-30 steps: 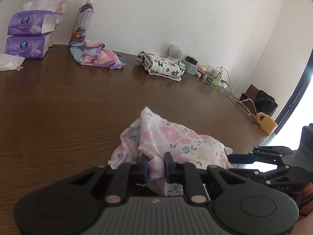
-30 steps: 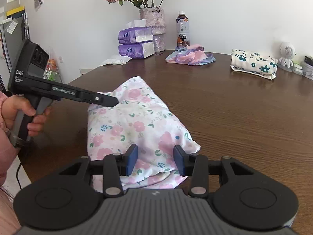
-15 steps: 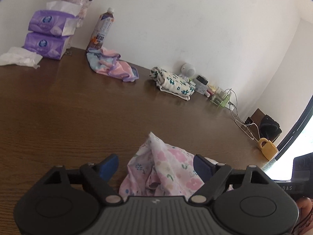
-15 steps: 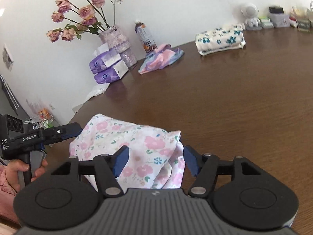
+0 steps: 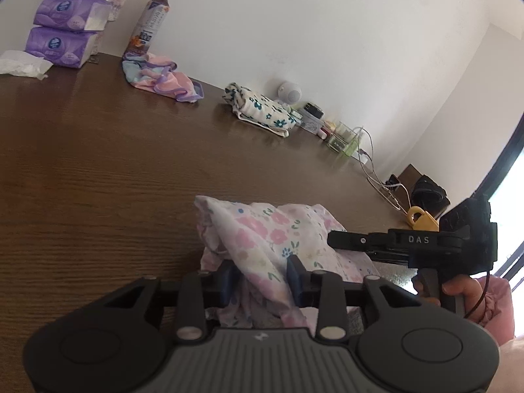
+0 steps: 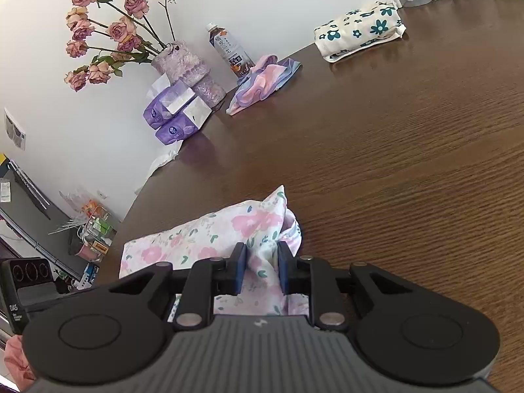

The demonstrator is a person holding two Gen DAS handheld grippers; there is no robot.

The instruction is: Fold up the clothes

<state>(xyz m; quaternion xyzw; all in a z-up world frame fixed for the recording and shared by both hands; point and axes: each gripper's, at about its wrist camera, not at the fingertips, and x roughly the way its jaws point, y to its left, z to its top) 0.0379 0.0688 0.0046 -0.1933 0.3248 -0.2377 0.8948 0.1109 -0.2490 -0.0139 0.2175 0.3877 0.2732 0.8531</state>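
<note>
Closing jaws of the left gripper [image 5: 260,280] have a fold of the white, pink-flowered cotton garment [image 5: 262,232] between them on the dark brown wooden table [image 5: 98,163]. Right of it on that garment, the right gripper [image 6: 261,273] is also closing around a bunched corner.

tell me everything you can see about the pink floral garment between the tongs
The pink floral garment is thin white fabric printed with pink flowers and small green and blue sprigs. It lies bunched and partly folded on the brown wooden table, near its front edge. Folds of it sit between the blue pads of both tongs: the left tongs and the right tongs are each closing on it.
</note>
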